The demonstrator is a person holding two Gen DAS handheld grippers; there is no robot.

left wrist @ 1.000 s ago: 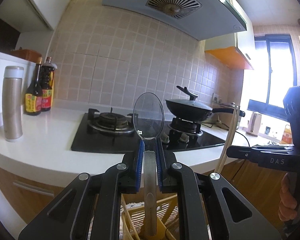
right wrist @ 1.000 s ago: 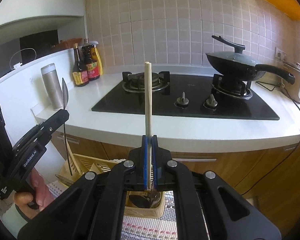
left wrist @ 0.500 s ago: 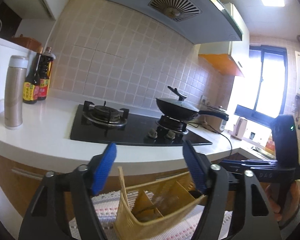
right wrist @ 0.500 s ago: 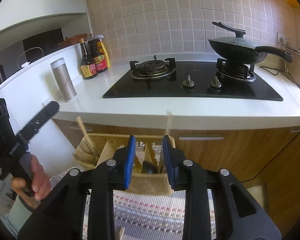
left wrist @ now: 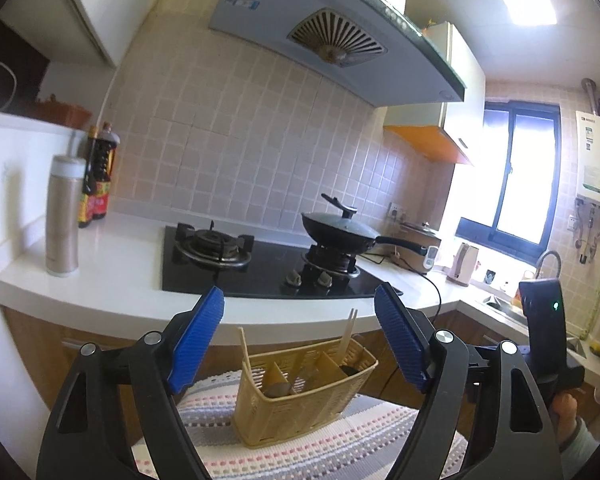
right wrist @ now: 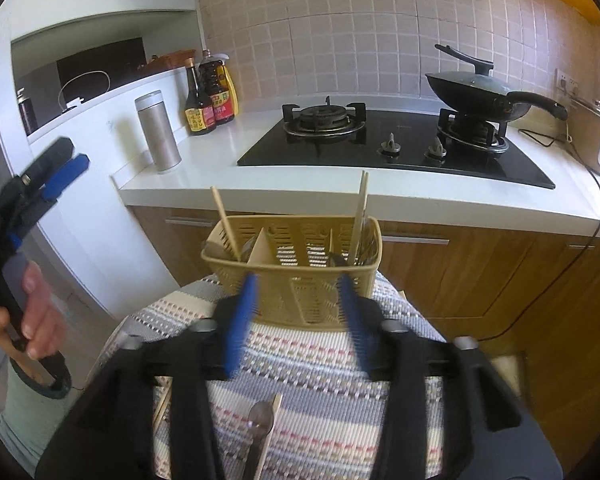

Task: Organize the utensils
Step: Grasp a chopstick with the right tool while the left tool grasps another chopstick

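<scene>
Kitchen counter (right wrist: 260,184) is seen behind a yellow basket (right wrist: 300,280) at twelve o'clock — both grippers, left gripper (left wrist: 300,340) and right gripper (right wrist: 296,312), were just opened, nothing held — bottle labels (right wrist: 204,116) cannot be read.

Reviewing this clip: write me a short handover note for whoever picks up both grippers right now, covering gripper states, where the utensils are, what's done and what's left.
Left gripper: open, nothing between its fingers, jaws have just been opening.
Right gripper: open and empty, jaws have just been opening, a little blurred.
Yellow basket stands on the striped mat, below the counter edge.
Done: one chopstick leans in the basket's left compartment, another chopstick stands at the right; dark utensils lie lower inside, too hidden to name.
Left: a spoon and a wooden stick beside it lie on the mat near the right gripper; put them in the basket.
</scene>
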